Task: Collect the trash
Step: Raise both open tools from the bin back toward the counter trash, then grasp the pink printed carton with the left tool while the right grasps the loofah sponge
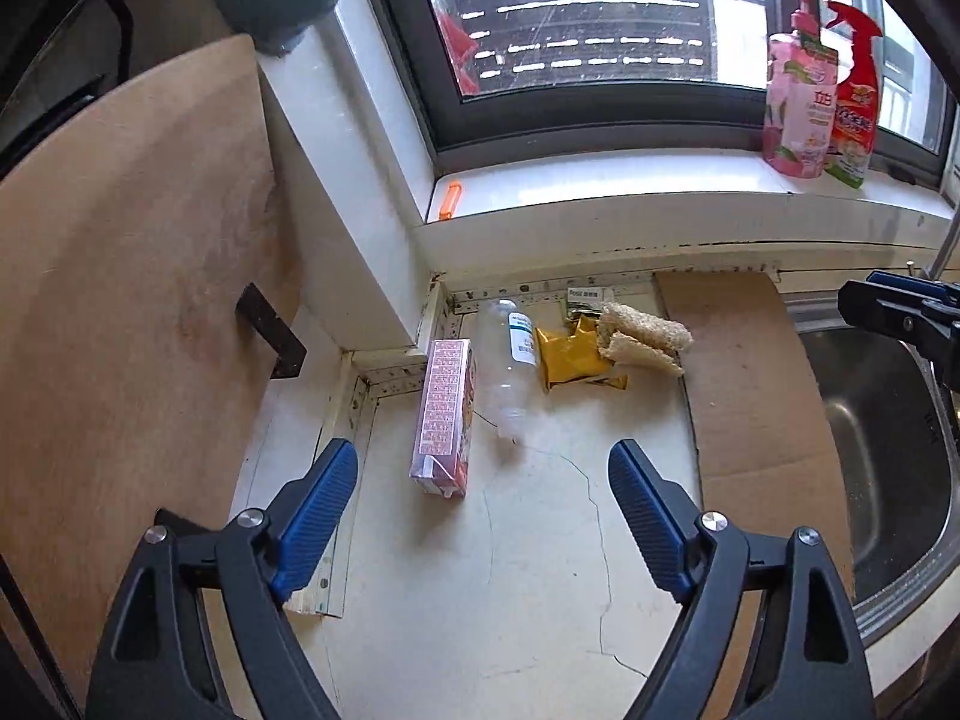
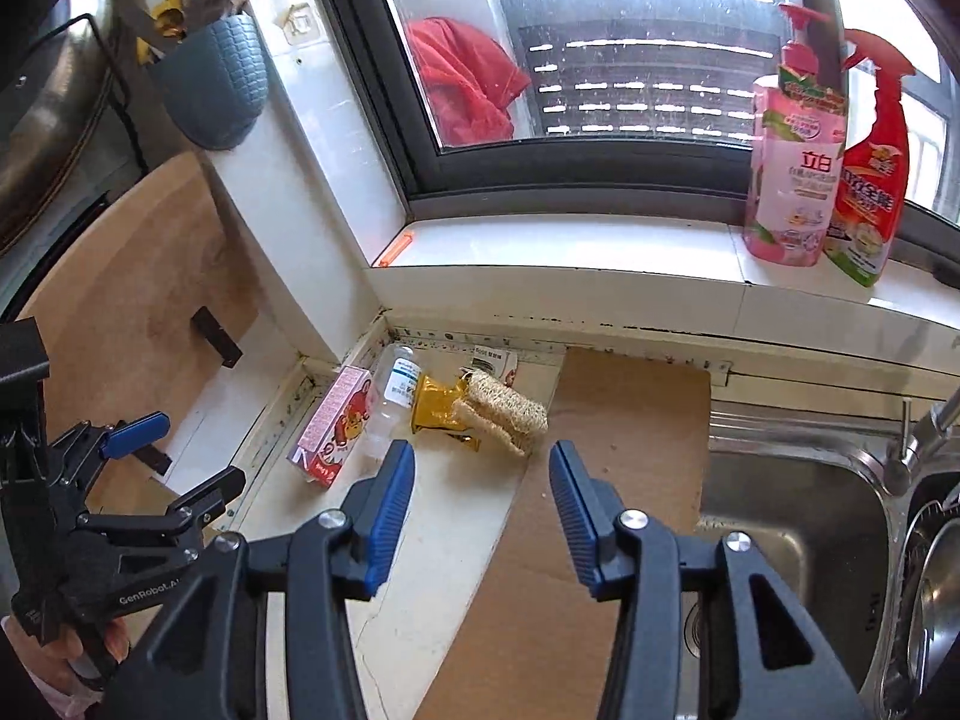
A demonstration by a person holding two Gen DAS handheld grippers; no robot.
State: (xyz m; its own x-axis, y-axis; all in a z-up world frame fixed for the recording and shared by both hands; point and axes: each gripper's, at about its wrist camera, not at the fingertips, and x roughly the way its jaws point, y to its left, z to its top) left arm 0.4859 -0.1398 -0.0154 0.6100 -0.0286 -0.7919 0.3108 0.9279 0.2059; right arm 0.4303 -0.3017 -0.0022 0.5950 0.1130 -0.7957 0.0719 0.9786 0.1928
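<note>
Trash [image 1: 522,372] sits in bench [image 1: 528,570] back corner, carton [image 1: 443,414] lengthwise ahead of left gripper [image 1: 483,480], nearer; right gripper [image 2: 482,468] too, both jaws apart, empty.

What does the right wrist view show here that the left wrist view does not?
Only the right wrist view shows the holder with utensils on the wall, the red cloth outside the window, the tap and the person's hand on the left hand-held gripper.

Only the left wrist view shows the cracks in the counter close up.

Both show the pink carton, clear bottle, yellow wrapper, loofah, cardboard sheet, sink and two bottles on the sill. Both grippers are open and empty.
</note>
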